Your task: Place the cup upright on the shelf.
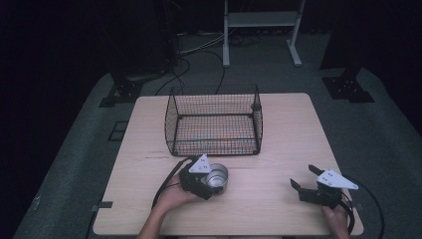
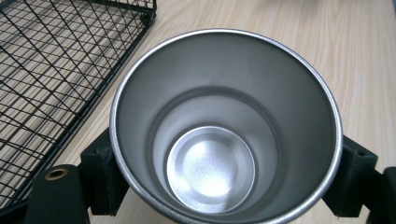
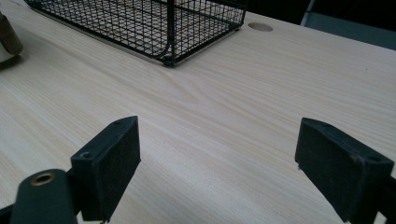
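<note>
A pale wooden tabletop carries a black wire basket set toward its far edge, about midway across, open at the top and with nothing visible inside. Just in front of the basket's near side stands a stainless steel cup, upright, its mouth open upward and its inside bare. The left gripper is clamped on that cup, one black jaw pressed to each side of its wall, as the left gripper view confirms. Near the tabletop's near right corner, the right gripper is held in a hand just above the wood, its jaws spread wide apart with nothing between them.
</note>
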Available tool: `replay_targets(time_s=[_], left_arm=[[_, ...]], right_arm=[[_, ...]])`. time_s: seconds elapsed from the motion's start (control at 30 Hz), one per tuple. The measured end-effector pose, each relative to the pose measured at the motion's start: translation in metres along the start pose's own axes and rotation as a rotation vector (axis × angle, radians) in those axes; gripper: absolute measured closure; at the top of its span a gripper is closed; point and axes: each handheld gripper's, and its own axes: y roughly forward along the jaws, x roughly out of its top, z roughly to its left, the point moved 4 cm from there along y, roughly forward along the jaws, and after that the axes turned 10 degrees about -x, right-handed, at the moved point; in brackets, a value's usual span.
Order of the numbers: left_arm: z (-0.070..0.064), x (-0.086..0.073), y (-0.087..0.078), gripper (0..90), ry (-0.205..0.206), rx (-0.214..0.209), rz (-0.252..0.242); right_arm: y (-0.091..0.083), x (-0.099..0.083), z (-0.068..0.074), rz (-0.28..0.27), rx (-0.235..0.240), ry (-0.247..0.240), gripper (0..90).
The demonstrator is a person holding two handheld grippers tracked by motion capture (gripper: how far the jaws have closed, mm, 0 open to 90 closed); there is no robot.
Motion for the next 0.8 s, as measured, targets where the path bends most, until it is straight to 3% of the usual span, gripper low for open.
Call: replay_targets(time_s=[0.23, 0.57, 0.8], left_arm=[[-0.002, 0.017, -0.014, 17.9, 0.030, 0.002, -0.012], [0.004, 0.029, -0.029, 17.9, 0.009, -0.013, -0.030], [0.004, 0.040, -0.039, 17.9, 0.023, -0.021, -0.023]], right_arm=[[0.000, 0.000, 0.000, 0.001, -0.002, 0.000, 13.4], [0.000, 0.000, 0.000, 0.002, -0.004, 0.000, 13.5], [0.000, 0.000, 0.001, 0.001, -0.009, -0.014, 13.4]])
